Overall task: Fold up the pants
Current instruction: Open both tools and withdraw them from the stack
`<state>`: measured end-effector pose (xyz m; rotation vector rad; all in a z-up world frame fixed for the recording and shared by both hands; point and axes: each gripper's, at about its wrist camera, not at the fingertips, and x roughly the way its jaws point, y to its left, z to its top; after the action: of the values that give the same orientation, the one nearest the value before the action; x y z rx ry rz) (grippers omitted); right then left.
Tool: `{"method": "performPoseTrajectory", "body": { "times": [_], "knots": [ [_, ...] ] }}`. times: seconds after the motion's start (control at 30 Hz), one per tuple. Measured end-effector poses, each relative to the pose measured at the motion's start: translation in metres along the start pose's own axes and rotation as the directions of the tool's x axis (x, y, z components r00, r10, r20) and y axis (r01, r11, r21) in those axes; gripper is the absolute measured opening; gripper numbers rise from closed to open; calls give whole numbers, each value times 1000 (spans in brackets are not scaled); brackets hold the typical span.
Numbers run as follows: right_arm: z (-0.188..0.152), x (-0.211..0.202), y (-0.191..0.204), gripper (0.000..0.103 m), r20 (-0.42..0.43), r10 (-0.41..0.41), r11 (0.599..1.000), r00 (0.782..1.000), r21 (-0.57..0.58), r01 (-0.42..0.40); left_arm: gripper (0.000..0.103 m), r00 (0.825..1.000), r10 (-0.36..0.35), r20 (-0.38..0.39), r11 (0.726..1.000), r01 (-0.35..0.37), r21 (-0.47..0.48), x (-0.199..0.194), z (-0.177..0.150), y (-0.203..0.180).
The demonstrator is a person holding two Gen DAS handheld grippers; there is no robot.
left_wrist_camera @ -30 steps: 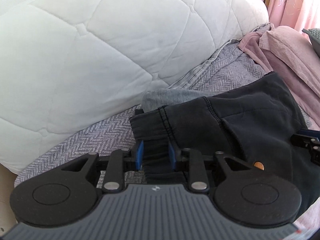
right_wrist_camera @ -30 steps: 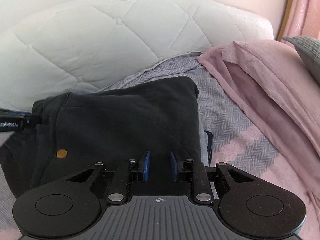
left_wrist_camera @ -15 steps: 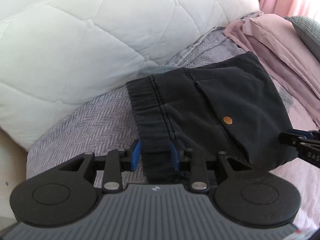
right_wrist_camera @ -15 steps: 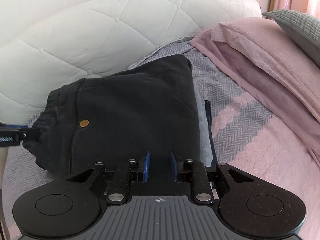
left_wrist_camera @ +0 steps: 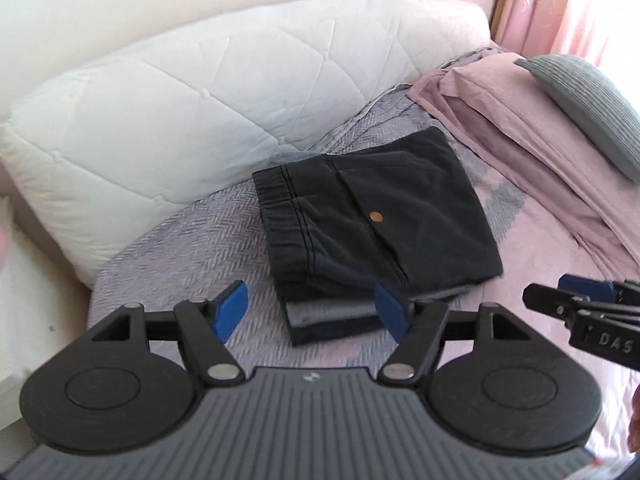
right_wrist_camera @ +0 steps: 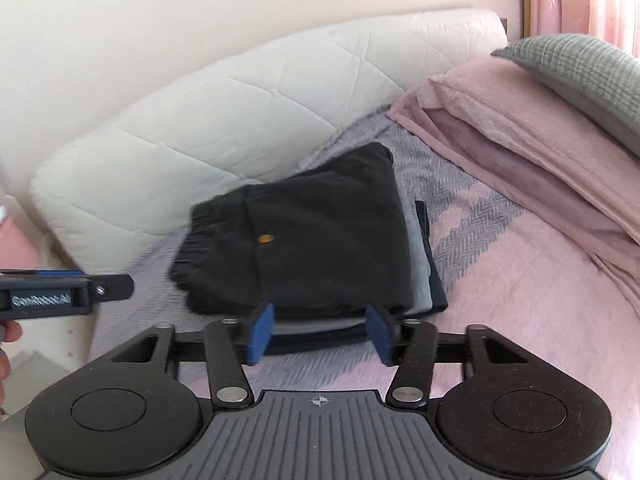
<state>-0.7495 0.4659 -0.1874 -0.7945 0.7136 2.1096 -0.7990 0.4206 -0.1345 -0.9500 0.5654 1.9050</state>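
The folded black pants (left_wrist_camera: pixel 372 220) (right_wrist_camera: pixel 304 240), with a brass snap on the pocket, lie on top of a small stack of folded clothes on the bed. My left gripper (left_wrist_camera: pixel 312 312) hangs above and in front of the stack, its jaws opening with nothing between the blue pads (left_wrist_camera: pixel 230 312). My right gripper (right_wrist_camera: pixel 318 334) likewise sits back from the stack's near edge, jaws opening and empty. Each gripper shows in the other's view: the right gripper (left_wrist_camera: pixel 592 312) at the right edge, the left gripper (right_wrist_camera: pixel 64 292) at the left edge.
A white quilted cushion (left_wrist_camera: pixel 180 112) runs along the wall behind the stack. Pink bedding (right_wrist_camera: pixel 520 152) and a grey pillow (right_wrist_camera: pixel 580 76) lie to the right. A grey folded garment (left_wrist_camera: pixel 332 312) and a darker one sit under the pants. The bed's left edge (right_wrist_camera: pixel 96 340) is close.
Both grippers let go of the black pants, opened wide and pulled back and up. The pants now rest flat on the stack.
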Motion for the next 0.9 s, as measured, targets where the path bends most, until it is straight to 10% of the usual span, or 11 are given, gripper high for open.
{"method": "performPoseTrajectory", "body": {
  "times": [0.9],
  "knots": [
    [-118, -244, 24, 59, 19, 21, 998, 1000, -55, -20, 102, 990, 44, 132, 999, -40, -32, -257, -157, -72]
  ]
}}
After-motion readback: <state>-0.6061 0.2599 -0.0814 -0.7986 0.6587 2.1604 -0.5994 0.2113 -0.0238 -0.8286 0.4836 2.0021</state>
